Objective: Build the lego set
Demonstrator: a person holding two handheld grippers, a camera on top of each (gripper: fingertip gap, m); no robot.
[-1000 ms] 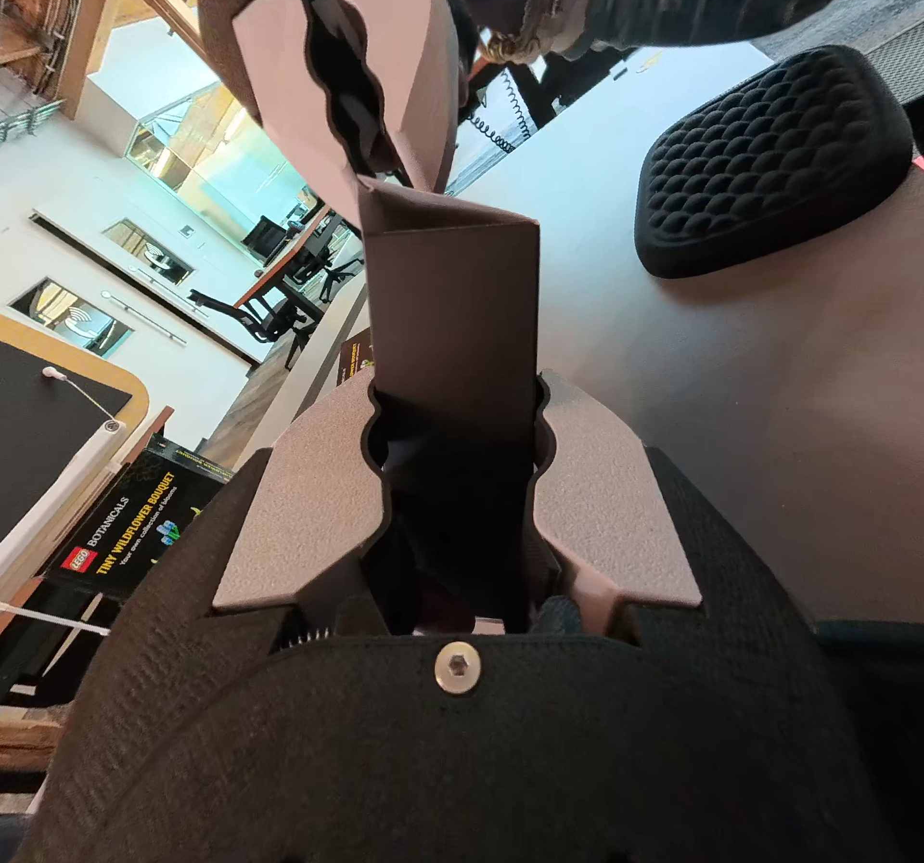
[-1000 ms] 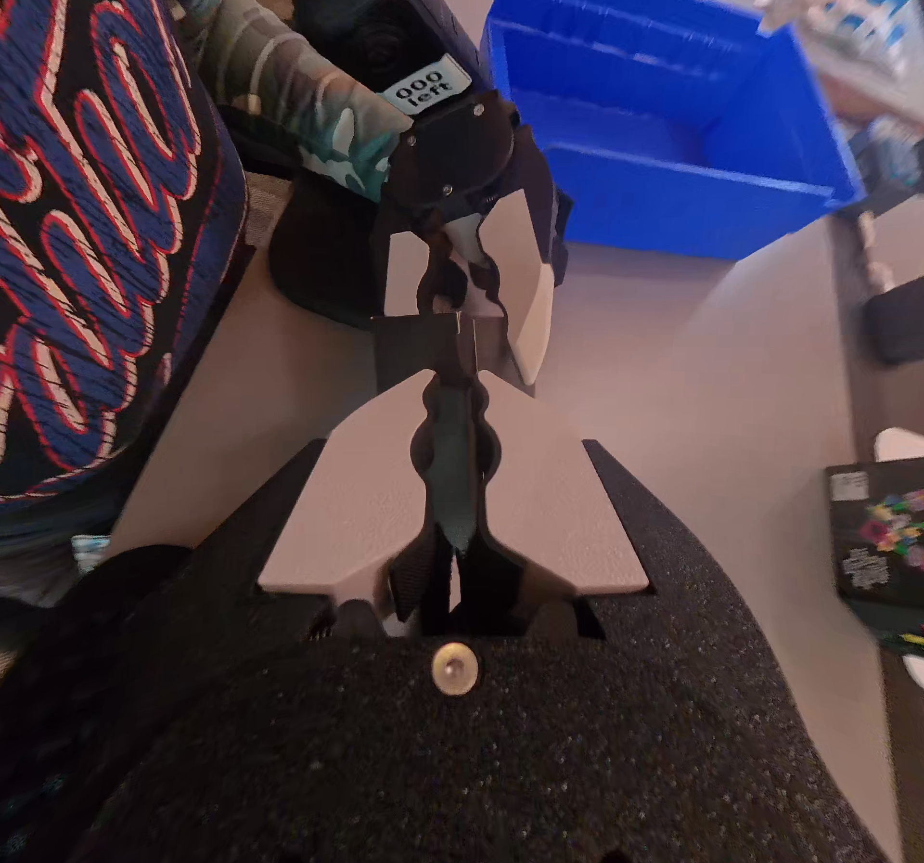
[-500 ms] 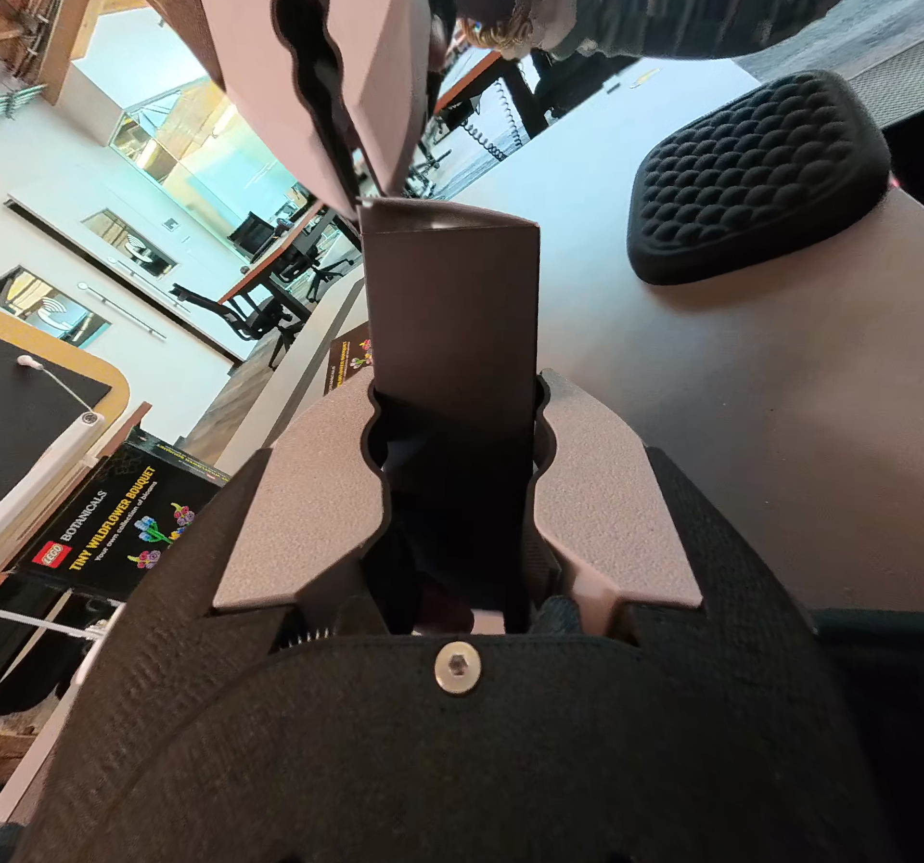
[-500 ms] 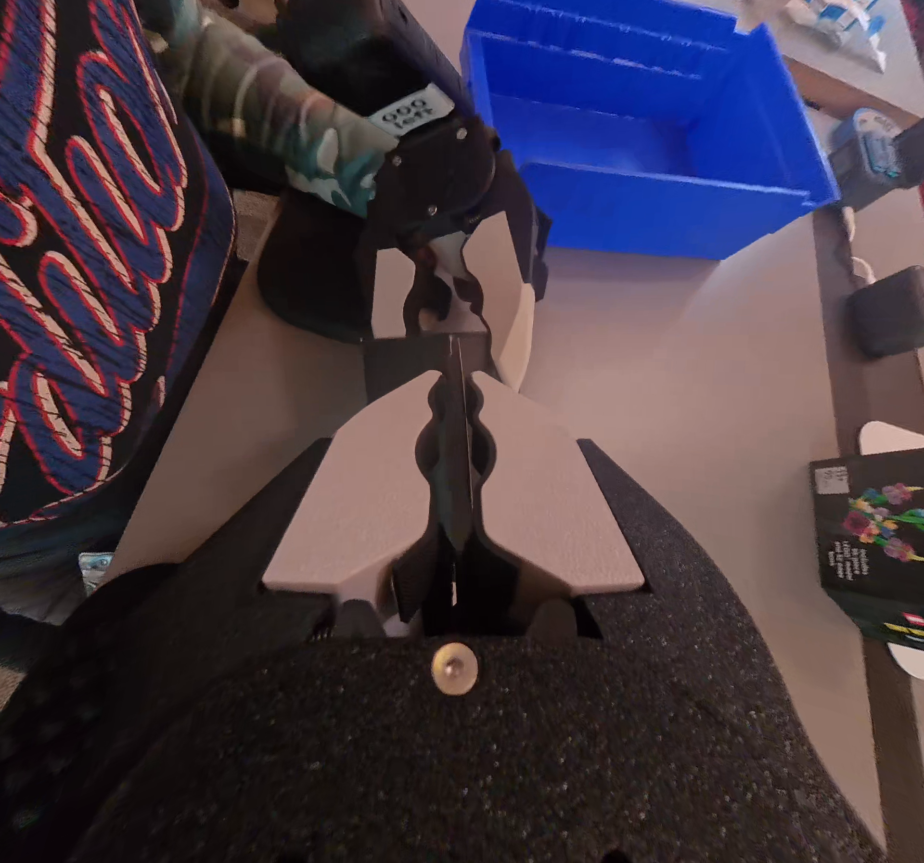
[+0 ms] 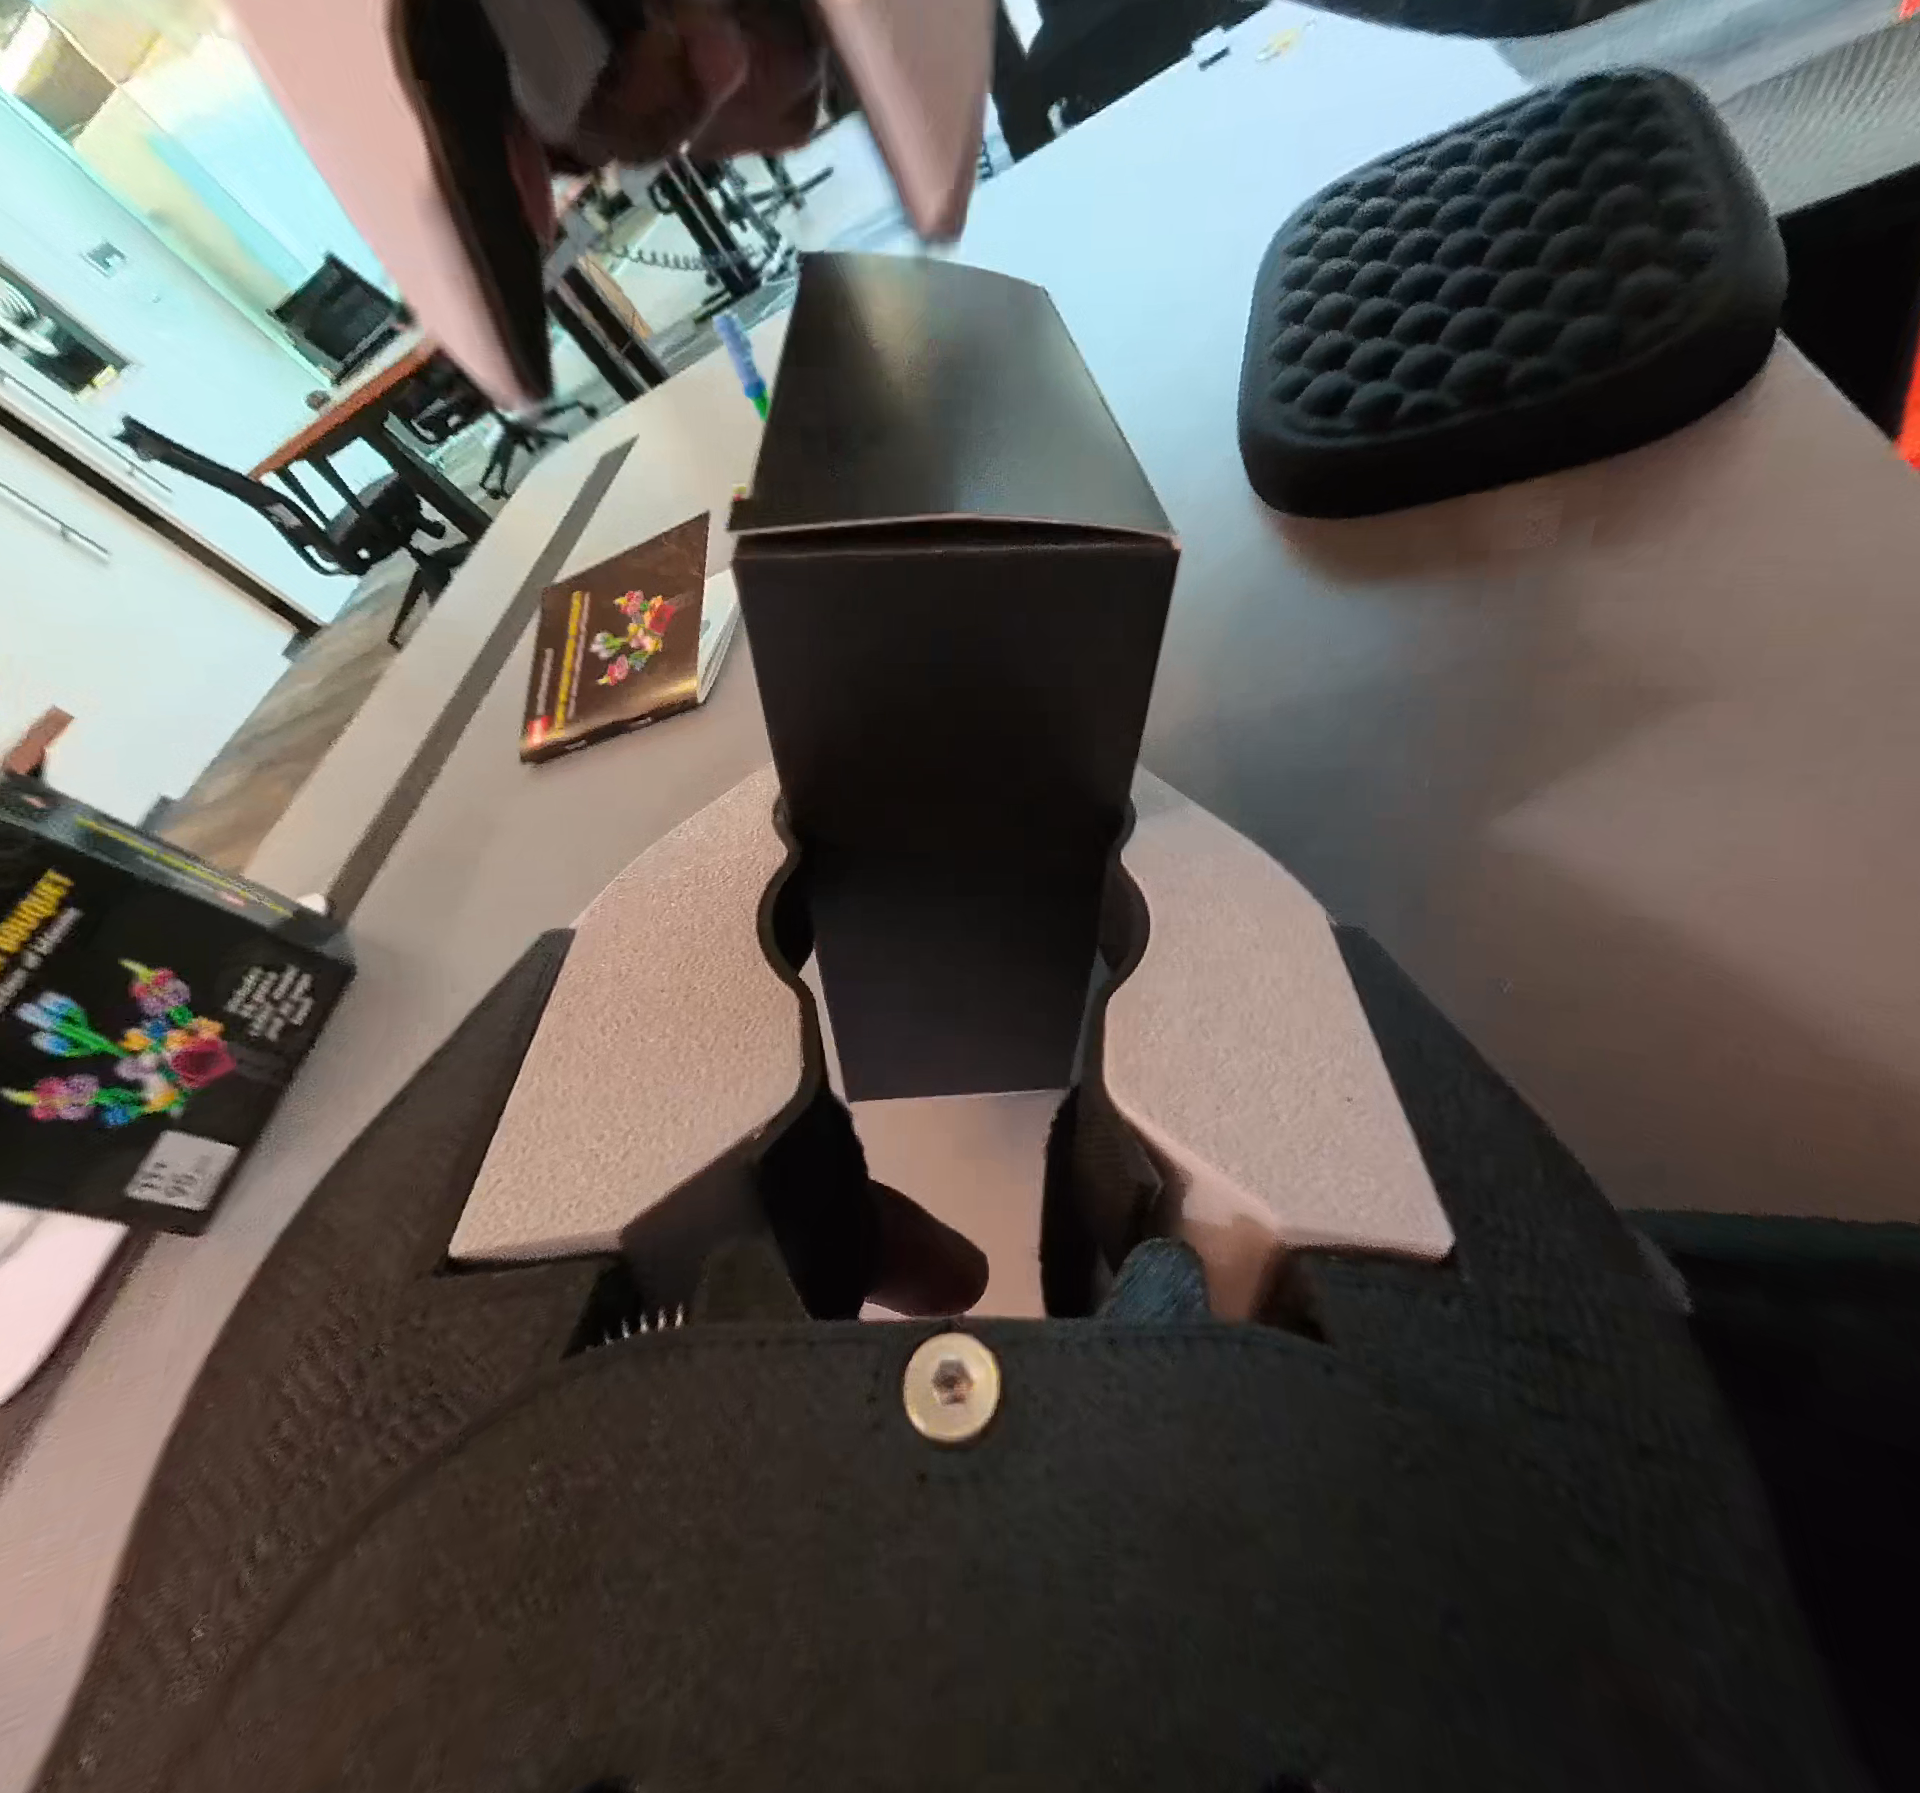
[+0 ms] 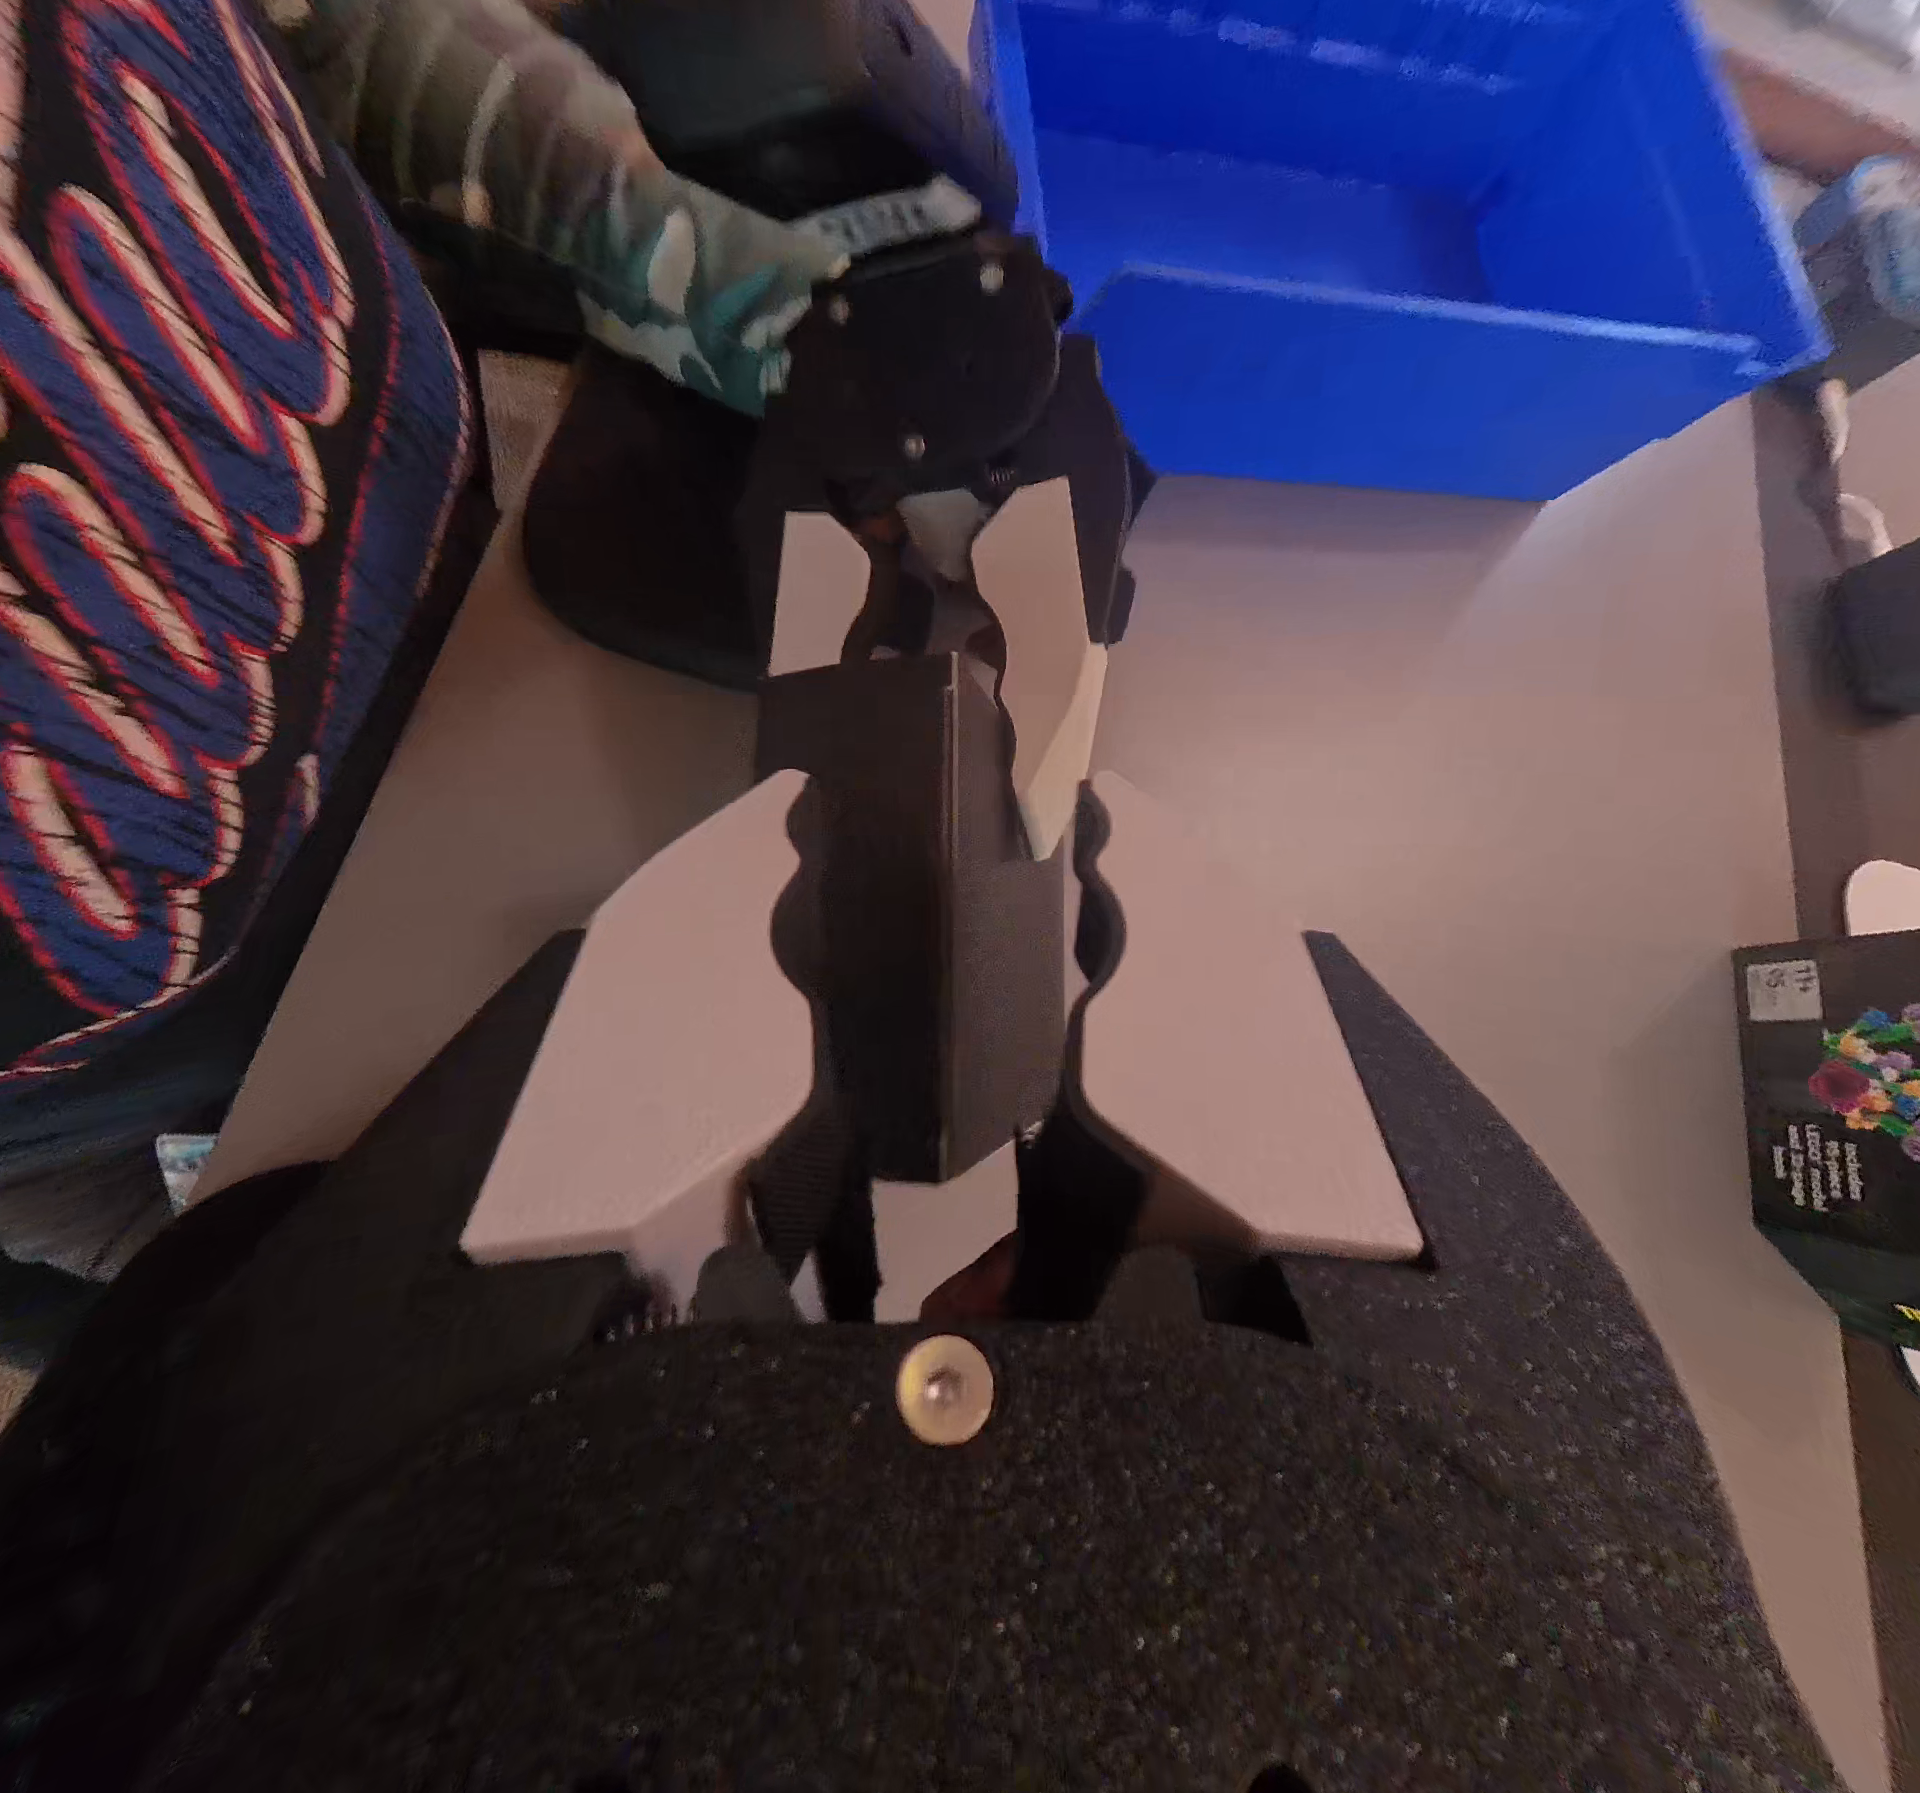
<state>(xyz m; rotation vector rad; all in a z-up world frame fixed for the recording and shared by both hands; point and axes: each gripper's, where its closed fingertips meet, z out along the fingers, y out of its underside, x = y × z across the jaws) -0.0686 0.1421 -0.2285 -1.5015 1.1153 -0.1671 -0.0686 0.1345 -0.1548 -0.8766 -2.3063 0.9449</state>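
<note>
Left gripper (image 5: 951, 912) jaws clamped on a plain black cardboard box (image 5: 956, 663), held clear above the grey counter (image 5: 1558, 808); the box's far end sticks out toward 12 o'clock with a closed flap on top. Right gripper (image 6: 940, 912) sits over the same box end-on: jaws spread apart, the box (image 6: 935, 912) between the two fingers, left finger looks close to the box side, right finger clear of it; contact not resolvable, frame is blurred. In the left wrist view the right gripper (image 5: 707, 216) shows at 12 o'clock above the box, its pale fingers (image 5: 343, 133) wide apart and motion-smeared, one tip just above the box's far edge. In the right wrist view the left gripper (image 6: 935, 673) is at 12 o'clock, gripping the box's far end, with a patterned green sleeve (image 6: 582, 216) behind it. On the counter: a black honeycomb-textured pad (image 5: 1507, 289) at 2 o'clock of the left view; a black booklet with a flower picture (image 5: 623, 652) lying flat at 10 o'clock, just left of the held box; a black lego set carton with flower artwork (image 5: 135, 1047) at 9 o'clock, same carton (image 6: 1839, 1120) at 3 o'clock in the right view. A blue plastic bin (image 6: 1403, 393) sits at 1 o'clock of the right view, well apart from the grippers. Dark blue garment with red-and-white lettering (image 6: 187, 496) fills 9 to 11 o'clock there.
</note>
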